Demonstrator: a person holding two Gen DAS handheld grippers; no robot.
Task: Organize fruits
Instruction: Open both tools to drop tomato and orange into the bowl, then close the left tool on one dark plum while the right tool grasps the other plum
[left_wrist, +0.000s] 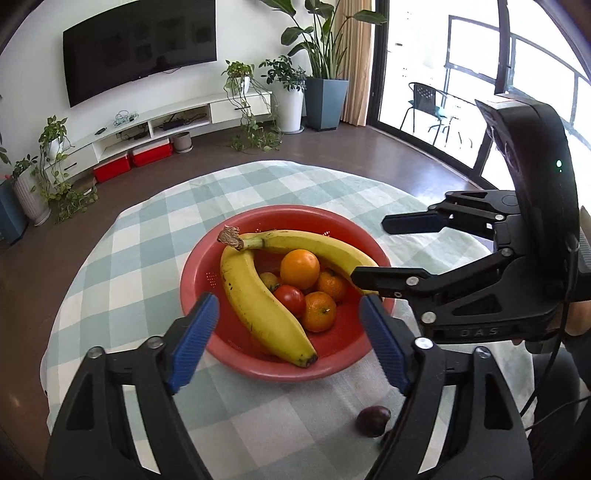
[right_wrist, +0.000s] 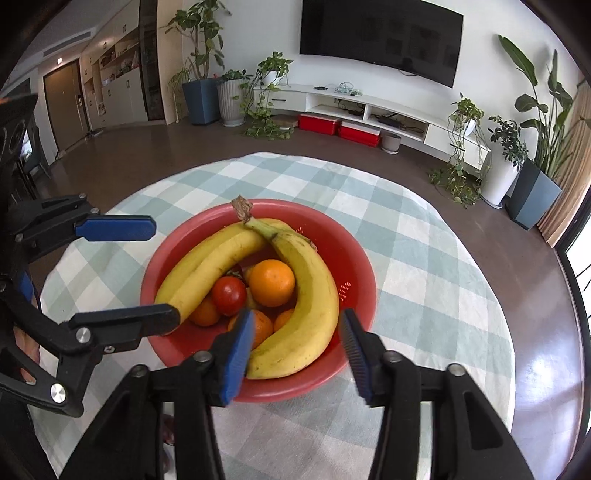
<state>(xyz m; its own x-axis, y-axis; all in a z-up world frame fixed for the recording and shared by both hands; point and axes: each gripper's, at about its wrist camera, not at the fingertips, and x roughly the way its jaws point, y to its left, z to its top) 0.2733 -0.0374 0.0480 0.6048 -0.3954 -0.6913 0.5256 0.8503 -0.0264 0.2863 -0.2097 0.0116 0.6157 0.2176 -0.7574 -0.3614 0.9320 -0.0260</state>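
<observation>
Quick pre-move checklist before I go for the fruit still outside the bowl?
1. Left claw open and empty: ok.
2. Right claw open and empty: ok.
3. Bananas inside the bowl: ok.
4. Dark fruit in the bowl: not ok, it lies on the cloth near the left claw's right finger.
5. Room in the bowl for it: cannot tell; oranges and tomato fill the middle.
6. Claws apart from each other: ok.
</observation>
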